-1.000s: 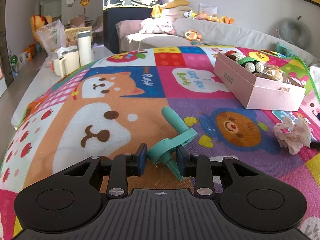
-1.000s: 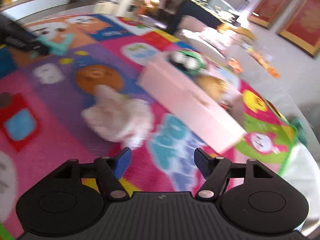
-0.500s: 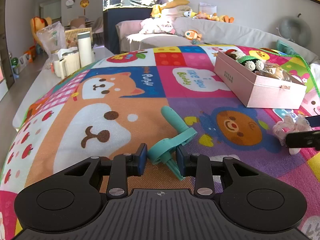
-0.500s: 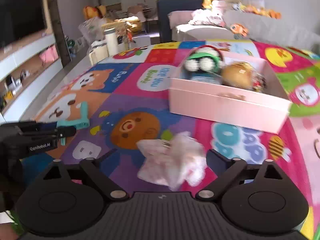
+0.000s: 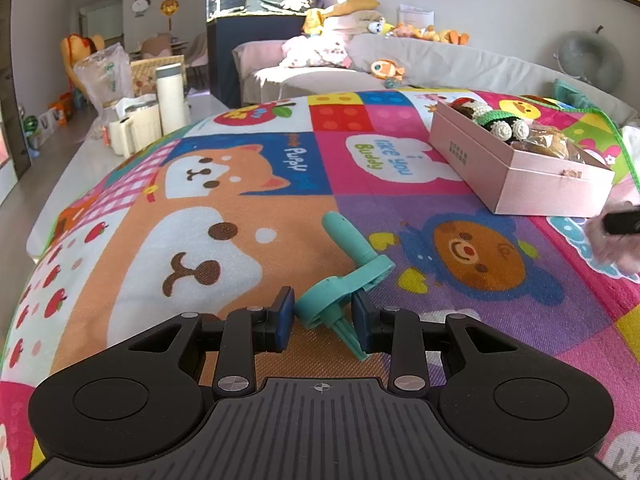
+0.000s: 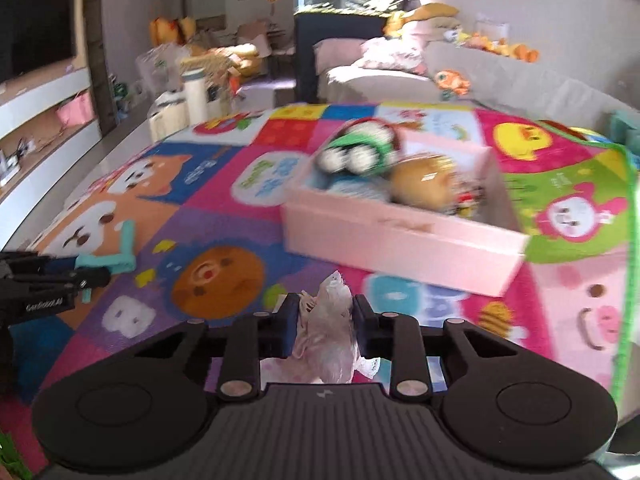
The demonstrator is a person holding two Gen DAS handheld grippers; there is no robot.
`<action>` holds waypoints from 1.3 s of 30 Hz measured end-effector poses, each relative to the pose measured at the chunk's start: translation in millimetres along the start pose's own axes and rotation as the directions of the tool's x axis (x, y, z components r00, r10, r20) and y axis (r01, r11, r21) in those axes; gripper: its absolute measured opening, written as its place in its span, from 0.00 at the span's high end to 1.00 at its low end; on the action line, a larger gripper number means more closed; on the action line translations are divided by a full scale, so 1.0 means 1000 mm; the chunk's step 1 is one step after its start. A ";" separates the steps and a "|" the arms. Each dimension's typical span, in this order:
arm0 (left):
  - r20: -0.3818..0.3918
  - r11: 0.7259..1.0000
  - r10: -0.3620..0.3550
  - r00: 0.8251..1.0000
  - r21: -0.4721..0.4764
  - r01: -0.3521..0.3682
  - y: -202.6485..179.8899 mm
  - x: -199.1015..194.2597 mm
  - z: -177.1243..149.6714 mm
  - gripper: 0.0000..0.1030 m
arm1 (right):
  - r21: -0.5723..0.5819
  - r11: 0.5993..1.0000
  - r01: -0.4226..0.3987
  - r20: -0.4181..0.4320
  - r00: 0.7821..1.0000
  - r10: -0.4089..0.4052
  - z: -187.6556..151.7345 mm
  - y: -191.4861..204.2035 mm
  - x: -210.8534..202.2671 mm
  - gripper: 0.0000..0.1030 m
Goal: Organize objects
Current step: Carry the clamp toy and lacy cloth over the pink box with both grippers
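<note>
A colourful cartoon-print play mat (image 5: 248,216) covers the tabletop. On it sits an open pink cardboard box (image 6: 400,232) filled with crocheted toys. The right tool (image 6: 325,322) is closing, grasping a crumpled pale pink fabric scrunchie (image 6: 328,332). The left tool (image 5: 323,320) stays clenched on a teal plastic clip (image 5: 348,276) lying on the mat.

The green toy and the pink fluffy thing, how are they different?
The green toy is hard, smooth teal plastic with a long handle; the pink fluffy thing is soft, pale and crumpled. The left gripper holds the green toy on the mat; the right gripper's closing jaws squeeze the pink one.
</note>
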State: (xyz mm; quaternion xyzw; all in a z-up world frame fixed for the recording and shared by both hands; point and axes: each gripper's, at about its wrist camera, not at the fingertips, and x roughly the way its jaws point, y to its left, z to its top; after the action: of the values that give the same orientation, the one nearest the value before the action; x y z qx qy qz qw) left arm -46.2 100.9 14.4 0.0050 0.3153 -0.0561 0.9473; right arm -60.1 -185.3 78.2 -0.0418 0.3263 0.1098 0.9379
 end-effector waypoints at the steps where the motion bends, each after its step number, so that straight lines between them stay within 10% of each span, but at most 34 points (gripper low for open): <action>1: 0.000 1.000 0.001 1.000 -0.002 -0.001 0.000 0.000 0.000 0.66 | 0.012 1.000 0.015 0.014 1.000 -0.015 0.000 -0.008 -0.006 0.73; 11: 0.085 0.996 -0.086 0.993 0.034 0.083 -0.017 -0.025 0.028 0.67 | 0.159 0.985 0.060 0.167 0.982 -0.087 -0.004 -0.075 -0.054 0.73; 17: 0.181 0.949 -0.302 0.936 0.154 0.276 -0.080 -0.042 0.108 0.67 | 0.232 0.972 0.030 0.197 0.977 -0.077 -0.023 -0.099 -0.051 0.73; 24: 0.106 0.876 -0.481 0.870 0.093 0.473 -0.169 0.028 0.182 0.65 | 0.266 0.964 0.004 0.216 0.974 -0.063 -0.039 -0.110 -0.046 0.73; 30: -0.056 0.901 -0.430 0.901 0.039 0.433 -0.213 0.093 0.181 0.64 | 0.293 0.956 0.016 0.192 0.979 -0.075 -0.051 -0.123 -0.039 0.73; 35: -0.112 0.846 -0.479 0.871 0.203 0.492 -0.231 0.088 0.166 0.66 | 0.329 0.944 0.008 0.164 0.984 -0.065 -0.056 -0.134 -0.025 0.73; 37: -0.032 0.861 -0.416 0.909 0.308 0.404 -0.240 0.078 0.158 0.66 | 0.338 0.941 0.005 0.151 0.987 -0.059 -0.056 -0.135 -0.019 0.73; 39: 0.053 0.876 -0.419 0.907 0.288 0.388 -0.234 0.070 0.158 0.66 | 0.339 0.941 -0.004 0.153 0.987 -0.051 -0.055 -0.133 -0.016 0.73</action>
State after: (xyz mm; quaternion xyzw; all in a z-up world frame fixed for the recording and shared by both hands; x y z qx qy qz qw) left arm 78.4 -145.8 105.0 0.0653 0.2443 -0.2952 0.9214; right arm -74.7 -325.8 46.4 0.1251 0.2636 0.0438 0.9555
